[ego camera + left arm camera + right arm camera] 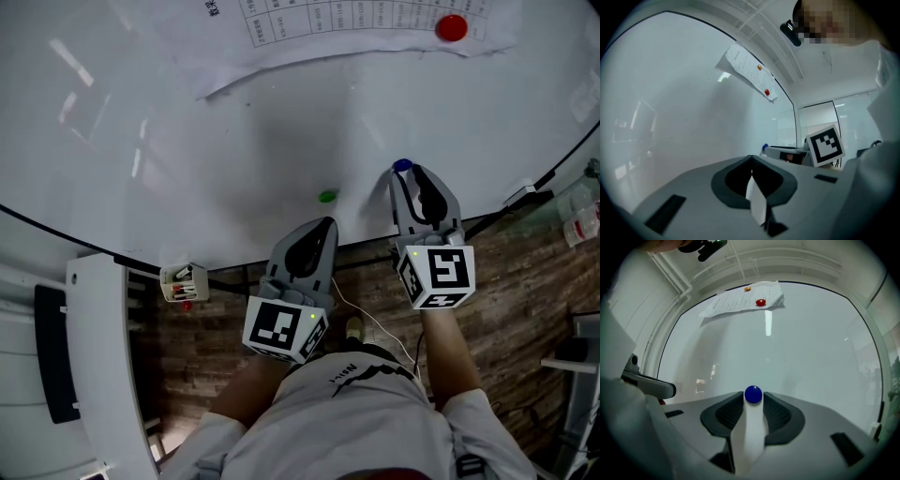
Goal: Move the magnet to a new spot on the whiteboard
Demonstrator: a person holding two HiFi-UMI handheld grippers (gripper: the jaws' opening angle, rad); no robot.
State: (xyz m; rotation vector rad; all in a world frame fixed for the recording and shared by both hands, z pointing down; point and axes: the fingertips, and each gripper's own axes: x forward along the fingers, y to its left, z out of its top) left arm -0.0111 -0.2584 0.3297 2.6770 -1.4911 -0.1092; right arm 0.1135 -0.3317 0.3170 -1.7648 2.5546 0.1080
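**Blue magnet held at the board by the right tongs; placement not yet made**

Finding 1, position. The blue magnet (753, 394) sits at the very tips of the right tongs (405, 176), which are closed on it from both sides. It lies on the near right part of the whiteboard (234, 150). No view settles whether its face touches the board or stands just off it.

Finding 2, the other hand. The left tongs (751, 158) are closed, tips together, with nothing between them. They hang low and left of the right tongs, short of the board's near edge. The right hand is plainly the nearer and does the work.

Finding 3, governing relation. The magnet lies straight ahead of the right tongs, along their own line. It is a round button with no long axis, so only the flat back matters. In my judgement, that back should meet the board squarely before the tongs let go.

Finding 4, surroundings. A green magnet (327, 197) sits on bare board just left of the blue one, apart from it. Far up the board, a paper sheet (309, 37) is pinned by a red magnet (452, 27) and an orange magnet (747, 288).

Finding 5, materials. The board is glossy, smooth and white, showing reflections. The magnets look like hard, domed plastic. The tongs are matte grey, with dark ribbed pads.
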